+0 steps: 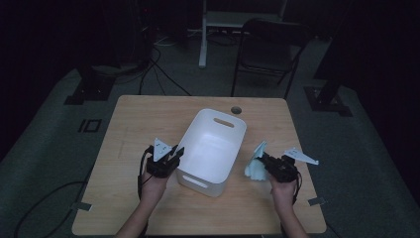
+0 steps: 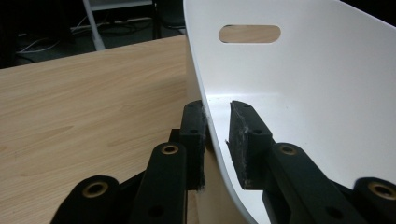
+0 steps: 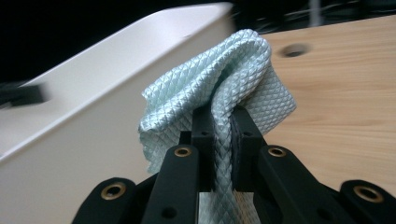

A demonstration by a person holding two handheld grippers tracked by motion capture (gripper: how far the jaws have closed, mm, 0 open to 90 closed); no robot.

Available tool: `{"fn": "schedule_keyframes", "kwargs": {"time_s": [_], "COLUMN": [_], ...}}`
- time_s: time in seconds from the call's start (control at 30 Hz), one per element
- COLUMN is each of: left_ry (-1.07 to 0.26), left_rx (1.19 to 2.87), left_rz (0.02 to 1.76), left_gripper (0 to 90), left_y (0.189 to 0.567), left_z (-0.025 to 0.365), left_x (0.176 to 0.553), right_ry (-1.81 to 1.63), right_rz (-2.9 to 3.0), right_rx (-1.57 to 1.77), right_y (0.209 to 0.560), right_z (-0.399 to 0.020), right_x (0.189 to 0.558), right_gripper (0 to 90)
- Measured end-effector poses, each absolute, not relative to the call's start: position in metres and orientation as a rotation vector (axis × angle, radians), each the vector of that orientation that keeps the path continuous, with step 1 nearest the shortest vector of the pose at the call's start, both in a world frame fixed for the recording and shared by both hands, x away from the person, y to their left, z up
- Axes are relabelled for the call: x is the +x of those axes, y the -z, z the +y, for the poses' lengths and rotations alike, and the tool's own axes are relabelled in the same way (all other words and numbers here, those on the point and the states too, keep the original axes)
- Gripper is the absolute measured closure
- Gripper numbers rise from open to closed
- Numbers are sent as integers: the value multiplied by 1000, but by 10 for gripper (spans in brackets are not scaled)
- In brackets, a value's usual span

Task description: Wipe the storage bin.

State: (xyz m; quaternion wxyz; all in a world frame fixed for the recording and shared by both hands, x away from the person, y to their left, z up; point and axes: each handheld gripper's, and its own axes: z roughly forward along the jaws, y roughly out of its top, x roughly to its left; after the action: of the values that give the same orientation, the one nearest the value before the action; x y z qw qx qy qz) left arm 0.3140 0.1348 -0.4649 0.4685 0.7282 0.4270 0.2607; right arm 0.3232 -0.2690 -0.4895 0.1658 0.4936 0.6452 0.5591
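A white plastic bin (image 1: 233, 148) with slot handles stands in the middle of the wooden table (image 1: 143, 119). My left gripper (image 1: 177, 150) straddles its left wall near the front corner. In the left gripper view the bin wall (image 2: 303, 84) runs between the jaws of my left gripper (image 2: 217, 116): the outer pad lies against it, and a gap shows at the inner pad. My right gripper (image 1: 262, 158) is just right of the bin, shut on a pale blue quilted cloth (image 1: 255, 163). The cloth (image 3: 224, 70) bunches above the jaws of my right gripper (image 3: 223, 116), lifted beside the bin's outer wall (image 3: 93, 93).
A round cable hole (image 1: 236, 109) lies near the table's far edge. Beyond the table stand a dark folding chair (image 1: 270, 49) and a white stand (image 1: 203, 34). Cables (image 1: 158, 69) trail on the floor. The bin is empty inside.
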Motion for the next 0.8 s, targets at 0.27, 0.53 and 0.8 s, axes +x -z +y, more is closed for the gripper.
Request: {"fn": "schedule_keyframes", "kwargs": {"time_s": [0.27,0.53,0.8], "left_ry": [-603,-577,-578], "left_rx": [1787,1801,1753], "left_rz": [1035,1024,1026], "left_gripper": [608,415,273], "left_y": [465,463,456], "left_z": [139,141,148], "left_x": [318,319,317], "right_ry": [-1354,-1323,-1355], "right_rz": [1762,1779,1838], "right_rx": [1567,1595,1593], "right_y": [513,520,521], "right_z": [-300,-302,-295], "right_x": [352,358,358], "right_gripper": [722,386,187]}}
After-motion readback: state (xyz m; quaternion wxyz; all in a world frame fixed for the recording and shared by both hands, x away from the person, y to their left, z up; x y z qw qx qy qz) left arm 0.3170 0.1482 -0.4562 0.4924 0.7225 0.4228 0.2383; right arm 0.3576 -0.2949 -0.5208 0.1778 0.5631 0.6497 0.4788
